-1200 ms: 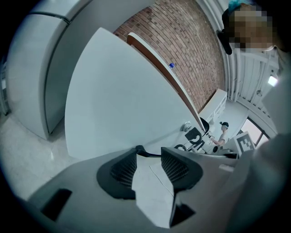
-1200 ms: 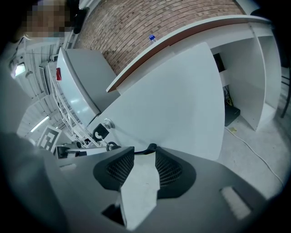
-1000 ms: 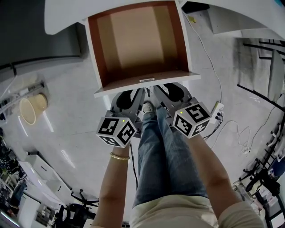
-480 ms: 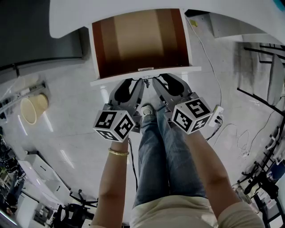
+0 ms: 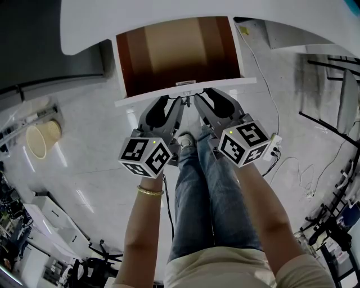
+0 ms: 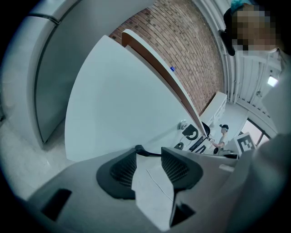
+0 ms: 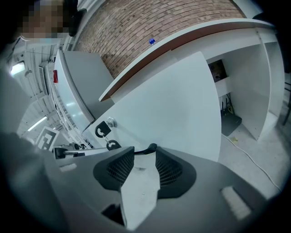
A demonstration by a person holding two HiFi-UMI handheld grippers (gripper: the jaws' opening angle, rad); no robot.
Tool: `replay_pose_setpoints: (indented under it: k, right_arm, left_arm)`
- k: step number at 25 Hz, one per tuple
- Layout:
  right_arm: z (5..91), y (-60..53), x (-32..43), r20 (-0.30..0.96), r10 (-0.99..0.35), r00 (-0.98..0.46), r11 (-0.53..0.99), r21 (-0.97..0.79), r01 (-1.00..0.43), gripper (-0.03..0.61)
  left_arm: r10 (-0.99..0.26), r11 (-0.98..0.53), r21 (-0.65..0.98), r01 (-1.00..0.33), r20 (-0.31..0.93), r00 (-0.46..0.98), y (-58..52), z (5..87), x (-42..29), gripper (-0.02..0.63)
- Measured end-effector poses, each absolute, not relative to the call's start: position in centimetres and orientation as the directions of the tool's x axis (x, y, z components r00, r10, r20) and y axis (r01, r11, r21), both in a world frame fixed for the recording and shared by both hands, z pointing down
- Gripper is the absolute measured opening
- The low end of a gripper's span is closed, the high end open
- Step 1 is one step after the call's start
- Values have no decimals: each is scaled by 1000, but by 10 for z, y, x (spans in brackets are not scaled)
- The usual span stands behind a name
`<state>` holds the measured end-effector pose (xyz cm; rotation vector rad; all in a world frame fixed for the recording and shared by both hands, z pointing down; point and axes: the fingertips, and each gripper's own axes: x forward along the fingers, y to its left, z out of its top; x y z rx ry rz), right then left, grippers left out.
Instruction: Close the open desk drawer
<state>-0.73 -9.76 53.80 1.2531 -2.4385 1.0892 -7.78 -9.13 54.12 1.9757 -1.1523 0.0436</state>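
Note:
In the head view the wooden drawer [image 5: 177, 53] stands part open under the white desk top [image 5: 169, 14]. Its white front panel [image 5: 140, 100] faces me, with a small handle [image 5: 186, 83] at the middle of its top edge. My left gripper [image 5: 181, 101] and right gripper [image 5: 197, 99] sit side by side with their tips against that panel, just below the handle. Each has its fingertips drawn together, with nothing between them. The left gripper view shows the left gripper [image 6: 138, 149] at the panel [image 6: 122, 104]. The right gripper view shows the right gripper [image 7: 152, 147] at the panel [image 7: 173, 104], near a small lock [image 7: 110, 123].
My legs and one shoe [image 5: 185, 138] are right below the grippers. A pale bin [image 5: 40, 136] stands on the floor at the left. At the right lie a power strip [image 5: 274, 140] and its cables. Dark chair frames [image 5: 337, 84] stand at the far right.
The drawer has slid further under the desk top, so less of its inside shows. Both grippers moved forward with the front panel, staying against it.

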Motion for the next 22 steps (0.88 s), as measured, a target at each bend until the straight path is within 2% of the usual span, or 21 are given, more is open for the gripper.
replay_pose_setpoints:
  k: [22]
  right_arm:
    - [534, -126, -8, 443, -632, -636, 395, -522, -756, 152]
  left_arm:
    - [-741, -212, 635, -743, 392, 546, -120, 538, -79, 167]
